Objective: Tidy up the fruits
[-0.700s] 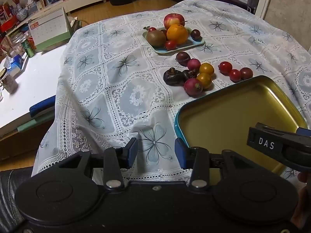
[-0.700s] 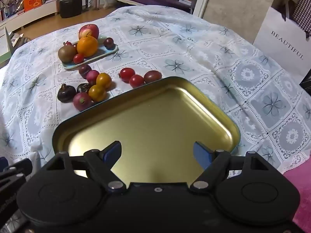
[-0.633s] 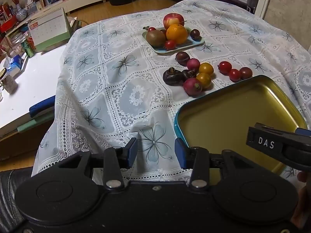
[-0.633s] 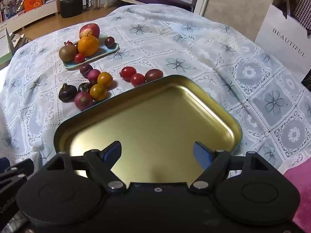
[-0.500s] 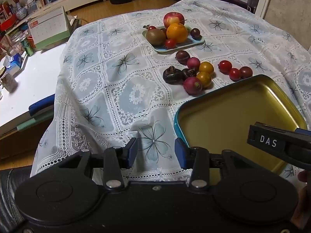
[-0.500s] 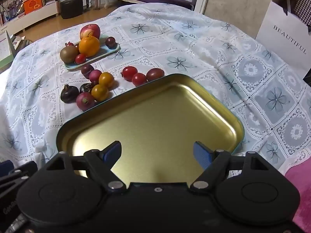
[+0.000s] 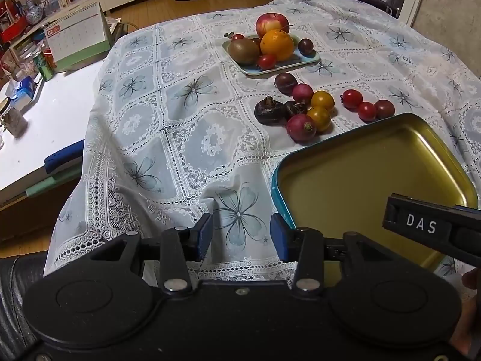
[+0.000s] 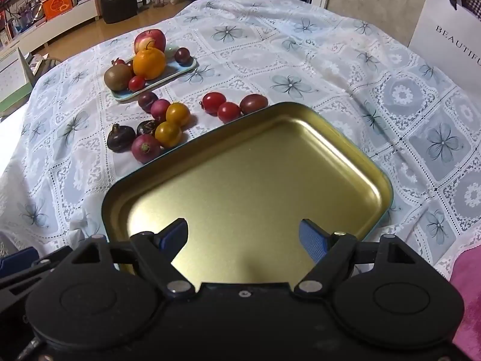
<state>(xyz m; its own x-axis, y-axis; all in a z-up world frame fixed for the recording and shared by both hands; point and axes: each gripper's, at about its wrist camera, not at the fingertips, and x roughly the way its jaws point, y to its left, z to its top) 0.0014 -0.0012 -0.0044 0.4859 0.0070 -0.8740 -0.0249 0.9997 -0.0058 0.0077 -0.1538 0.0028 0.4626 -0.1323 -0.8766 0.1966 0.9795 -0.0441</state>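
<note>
An empty gold tray (image 8: 354, 150) (image 7: 445, 150) with a teal outer rim lies at the near edge of the table. Beyond it sit loose small fruits: yellow tomatoes (image 8: 178, 113) (image 7: 322, 100), red tomatoes (image 8: 214, 102) (image 7: 352, 98), radishes (image 8: 145, 148) and dark water chestnuts (image 7: 270, 110). Farther back a light blue plate (image 8: 183, 70) (image 7: 306, 61) carries an apple (image 7: 270, 21), an orange (image 8: 149, 62), a kiwi (image 7: 243, 51) and small fruits. My left gripper (image 7: 239, 236) is open over the cloth, left of the tray. My right gripper (image 8: 245, 236) is open above the tray's near part, holding nothing.
A lace flower-patterned cloth (image 7: 192, 96) covers the table and hangs over its near left edge. A white side table (image 7: 54, 102) with a calendar (image 7: 75, 36) and jars stands to the left. A white paper bag (image 8: 451, 30) stands at the right.
Both views have shifted slightly forward and the fruits sit a little lower in frame. Both grippers stay open and nothing has been picked up.
</note>
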